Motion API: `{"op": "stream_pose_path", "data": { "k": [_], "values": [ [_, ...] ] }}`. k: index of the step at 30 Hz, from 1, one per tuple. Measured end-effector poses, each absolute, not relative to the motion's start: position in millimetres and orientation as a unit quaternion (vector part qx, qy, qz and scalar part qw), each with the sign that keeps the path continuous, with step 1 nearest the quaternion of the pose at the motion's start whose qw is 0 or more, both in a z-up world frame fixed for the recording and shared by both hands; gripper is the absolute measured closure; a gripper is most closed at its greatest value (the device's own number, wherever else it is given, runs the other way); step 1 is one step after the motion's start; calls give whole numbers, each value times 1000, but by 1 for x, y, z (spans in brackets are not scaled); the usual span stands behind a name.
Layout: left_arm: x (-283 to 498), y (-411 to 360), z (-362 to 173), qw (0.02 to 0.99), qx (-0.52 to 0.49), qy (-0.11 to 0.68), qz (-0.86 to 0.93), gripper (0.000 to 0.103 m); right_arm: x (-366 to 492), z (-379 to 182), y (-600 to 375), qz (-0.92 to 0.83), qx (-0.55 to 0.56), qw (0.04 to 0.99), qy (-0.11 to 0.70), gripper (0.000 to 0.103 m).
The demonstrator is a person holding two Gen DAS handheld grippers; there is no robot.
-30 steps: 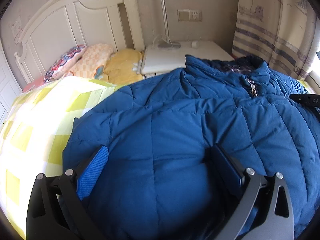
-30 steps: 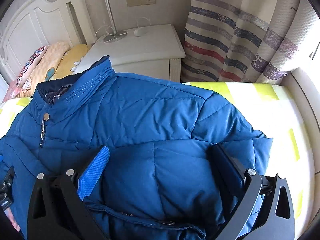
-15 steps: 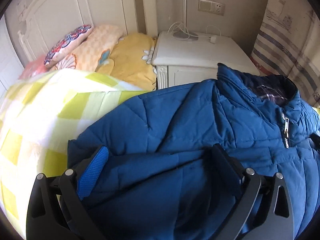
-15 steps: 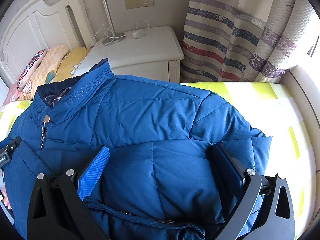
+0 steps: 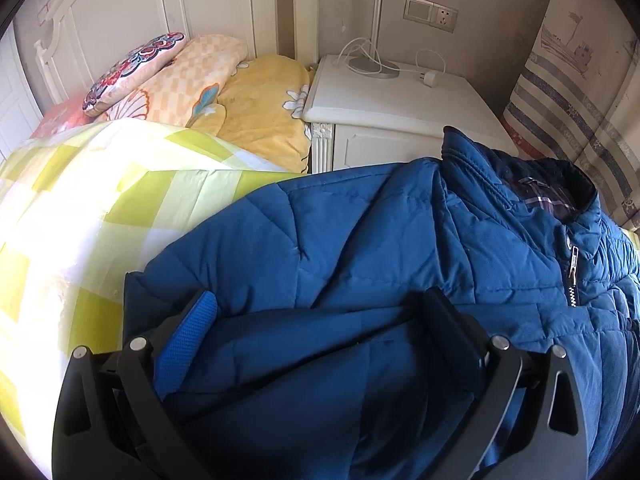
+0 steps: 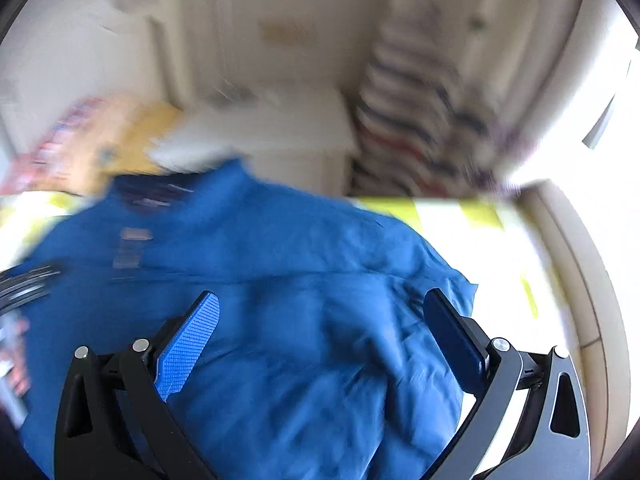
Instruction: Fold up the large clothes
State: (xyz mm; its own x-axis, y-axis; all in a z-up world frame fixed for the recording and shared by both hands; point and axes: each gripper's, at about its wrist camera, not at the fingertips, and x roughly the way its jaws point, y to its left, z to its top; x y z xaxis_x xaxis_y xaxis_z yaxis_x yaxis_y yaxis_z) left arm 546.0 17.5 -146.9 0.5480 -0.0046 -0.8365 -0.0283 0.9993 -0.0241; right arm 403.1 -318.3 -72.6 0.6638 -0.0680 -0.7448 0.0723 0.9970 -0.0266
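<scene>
Blue jacket (image 5: pixel 400 248) flat on the bed (image 5: pixel 72 216), collar far; left claw (image 5: pixel 316 320) and right claw (image 6: pixel 320 316) both gape wide, empty, over its near hem.

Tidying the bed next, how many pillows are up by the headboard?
3: floral one on top, checked orange one under it, yellow one beside the nightstand. More may be hidden.
</scene>
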Motion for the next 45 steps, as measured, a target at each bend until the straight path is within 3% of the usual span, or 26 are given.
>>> {"op": "stream_pose_path", "data": {
  "k": [3, 5, 7, 12, 18, 24, 28, 32, 37, 39, 45],
  "values": [
    [545, 17, -146, 882, -16, 472, 9, 2, 364, -74, -295, 3, -13, 915, 404, 5],
    [543, 16, -145, 884, -12, 467, 13, 2, 351, -104, -283, 2, -44, 899, 436, 5],
    [542, 17, -144, 884, -13, 467, 12, 2, 338, -125, -288, 3, -21, 913, 407, 4],
    [531, 12, -130, 880, 1, 475, 29, 3, 343, -129, -289, -4, -18, 908, 419, 4],
    [430, -10, -74, 921, -8, 387, -44, 2, 340, -128, -286, -5, -11, 908, 418, 5],
    [384, -36, -108, 907, 40, 417, -50, 2, 295, -96, -273, -3, -23, 919, 393, 5],
    [379, -43, -137, 908, 61, 413, -39, 2, 288, -130, -257, 12, -85, 903, 422, 4],
    [378, -41, -133, 900, 60, 430, -29, 2, 278, -121, -258, 0, -77, 895, 439, 5],
    [336, -31, -120, 916, 70, 395, -32, 2, 251, -117, -260, 15, -69, 906, 416, 5],
    [337, -28, -137, 905, 92, 414, -25, 2, 258, -140, -269, 15, -55, 894, 444, 4],
    [325, -9, -129, 897, 49, 436, -44, 2, 229, -124, -267, 34, -30, 898, 438, 5]
  ]
}}
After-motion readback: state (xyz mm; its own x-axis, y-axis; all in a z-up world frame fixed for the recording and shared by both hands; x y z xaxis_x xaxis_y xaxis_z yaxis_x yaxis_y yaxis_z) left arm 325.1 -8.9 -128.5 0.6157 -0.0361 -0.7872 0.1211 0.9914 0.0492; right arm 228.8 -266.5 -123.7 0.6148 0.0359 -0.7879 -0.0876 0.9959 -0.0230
